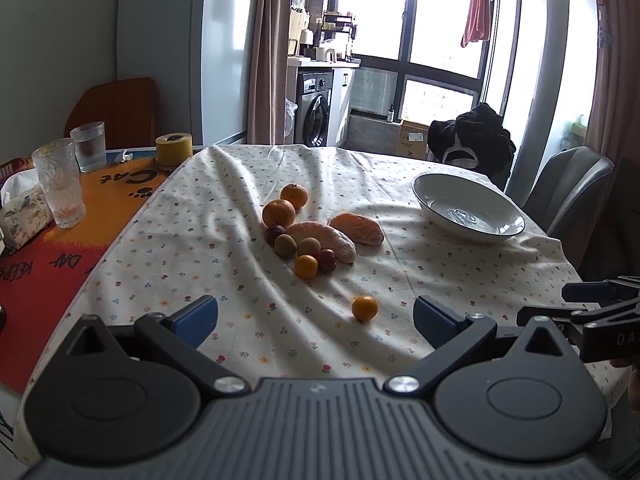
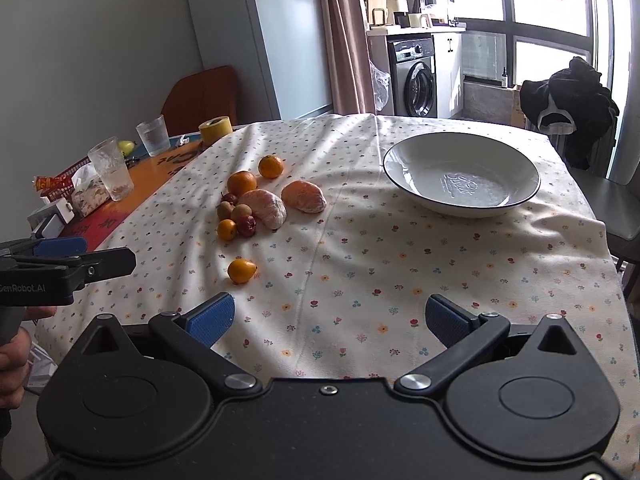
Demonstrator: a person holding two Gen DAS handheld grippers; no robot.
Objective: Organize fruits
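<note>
A cluster of fruit lies mid-table on the flowered cloth: two whole oranges (image 1: 279, 212) (image 2: 241, 183), two peeled citrus pieces (image 1: 356, 229) (image 2: 304, 196), several small brown, red and orange fruits. One small orange fruit (image 1: 364, 308) (image 2: 241, 271) lies apart, nearer me. An empty white bowl (image 1: 468, 208) (image 2: 460, 174) stands at the far right. My left gripper (image 1: 316, 320) is open, with the lone small fruit just ahead between its fingers' line. My right gripper (image 2: 330, 318) is open over bare cloth, nothing between its fingers. Each gripper shows at the edge of the other's view.
Two glasses (image 1: 60, 184) (image 2: 114, 174), a tissue box (image 1: 24, 216) and a yellow tape roll (image 1: 174, 150) stand on the orange mat at the left. A grey chair (image 1: 568, 184) with dark clothes behind it stands past the table's far right edge.
</note>
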